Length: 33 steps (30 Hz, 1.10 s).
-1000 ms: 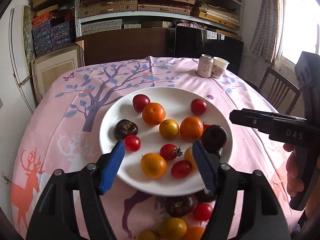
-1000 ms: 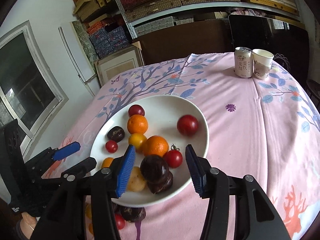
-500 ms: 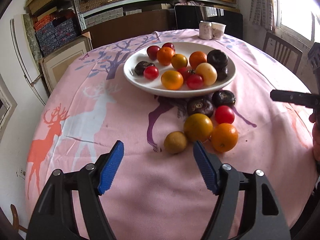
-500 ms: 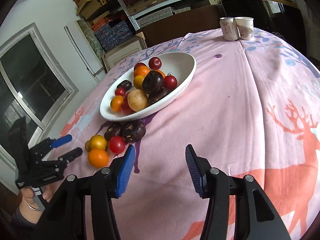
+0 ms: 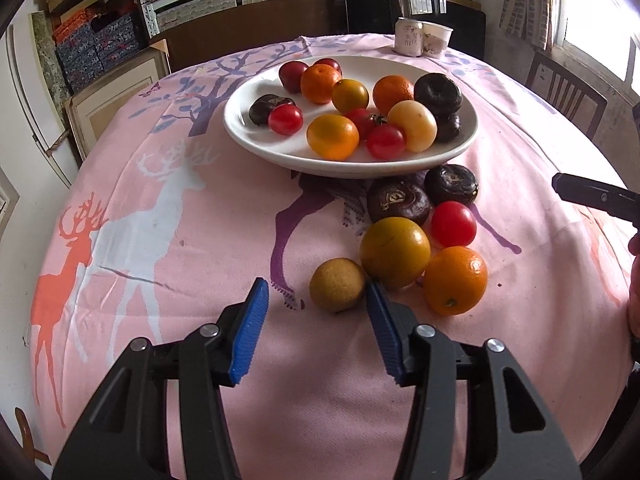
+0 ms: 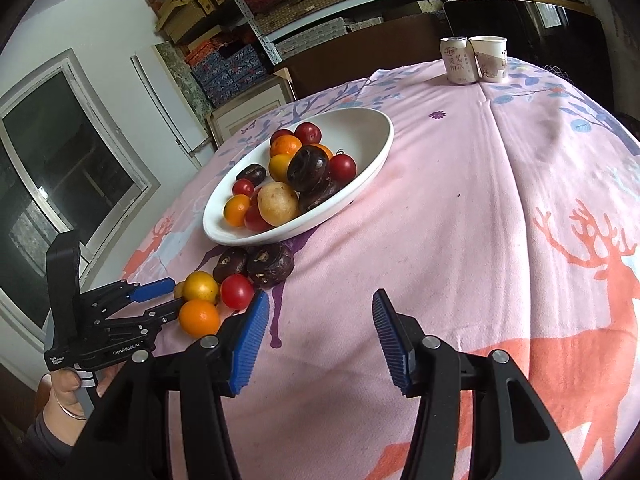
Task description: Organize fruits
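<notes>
Both grippers have dropped back from the plate to the loose fruit, where the left gripper narrows its still-open jaws toward a brown fruit, apparently to plate it, while the right gripper waits, fingers apart and empty.

The left hand-held gripper has small white letters on its black side that read "GenRobot.AI". The drink can at the far end of the table has big signs printed down it, too small to read for sure.
</notes>
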Each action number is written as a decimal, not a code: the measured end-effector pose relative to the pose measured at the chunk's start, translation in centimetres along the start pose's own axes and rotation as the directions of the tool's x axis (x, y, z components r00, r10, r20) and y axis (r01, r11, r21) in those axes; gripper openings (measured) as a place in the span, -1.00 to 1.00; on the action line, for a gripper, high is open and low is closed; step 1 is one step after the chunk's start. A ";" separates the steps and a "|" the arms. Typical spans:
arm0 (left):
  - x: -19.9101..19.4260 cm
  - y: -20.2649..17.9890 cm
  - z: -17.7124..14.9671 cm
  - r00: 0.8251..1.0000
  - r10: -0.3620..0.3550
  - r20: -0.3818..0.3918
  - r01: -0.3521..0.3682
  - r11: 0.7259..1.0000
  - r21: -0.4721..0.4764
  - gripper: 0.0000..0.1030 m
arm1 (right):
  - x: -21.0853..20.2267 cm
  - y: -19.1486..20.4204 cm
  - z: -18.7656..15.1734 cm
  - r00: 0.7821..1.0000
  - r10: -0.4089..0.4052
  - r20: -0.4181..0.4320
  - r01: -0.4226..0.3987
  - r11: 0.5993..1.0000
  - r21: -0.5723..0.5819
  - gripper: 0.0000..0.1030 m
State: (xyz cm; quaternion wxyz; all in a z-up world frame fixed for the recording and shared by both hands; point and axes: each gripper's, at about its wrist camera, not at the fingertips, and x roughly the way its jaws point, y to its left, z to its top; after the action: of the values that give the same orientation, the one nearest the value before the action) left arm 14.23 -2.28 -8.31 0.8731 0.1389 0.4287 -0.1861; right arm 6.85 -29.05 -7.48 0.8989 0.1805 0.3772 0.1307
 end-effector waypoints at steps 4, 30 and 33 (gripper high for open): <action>0.3 -0.5 0.1 1.000 -0.013 -0.012 0.013 1.000 0.026 -0.47 | 0.1 0.1 0.0 1.000 -0.004 -0.003 0.004 1.000 -0.005 0.05; -3.4 4.2 -1.2 0.991 0.030 0.127 -0.007 0.984 -0.179 -0.48 | 5.5 11.1 -2.0 0.983 -0.030 -0.179 -0.035 0.937 -0.348 0.03; -3.5 4.4 -1.5 0.991 0.031 0.129 -0.007 0.983 -0.182 -0.48 | 6.5 12.8 -1.9 0.982 -0.019 -0.186 -0.051 0.930 -0.364 -0.13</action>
State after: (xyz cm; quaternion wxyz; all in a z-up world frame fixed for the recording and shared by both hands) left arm 13.16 2.98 -6.01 0.9102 0.0506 0.3839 -0.1468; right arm 8.60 -14.68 -7.37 0.8764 -0.0005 0.4271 0.2227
